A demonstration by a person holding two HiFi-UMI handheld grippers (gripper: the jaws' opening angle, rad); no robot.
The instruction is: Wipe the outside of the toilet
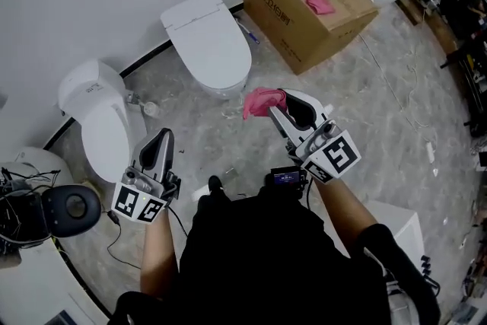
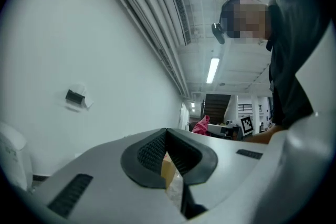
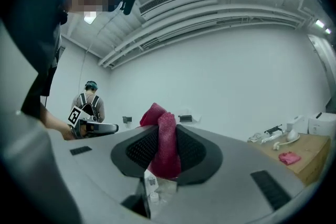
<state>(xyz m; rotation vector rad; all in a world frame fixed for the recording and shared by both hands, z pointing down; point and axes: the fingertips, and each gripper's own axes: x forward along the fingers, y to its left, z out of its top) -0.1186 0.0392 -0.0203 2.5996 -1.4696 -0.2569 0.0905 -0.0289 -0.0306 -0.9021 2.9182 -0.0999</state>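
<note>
Right claw (image 1: 278, 102) raised, clenching pink cloth (image 1: 259, 103); left claw (image 1: 163, 133) closed empty, tilted upward.

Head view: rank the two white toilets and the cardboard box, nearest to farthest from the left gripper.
1. Left-hand toilet, just left of the left gripper.
2. Centre toilet, ahead to the right.
3. Cardboard box, farthest right.

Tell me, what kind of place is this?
Probably a test room or workshop, not a real bathroom: several toilets stand side by side on an open floor near a cardboard box, under exposed ceiling pipes.
</note>
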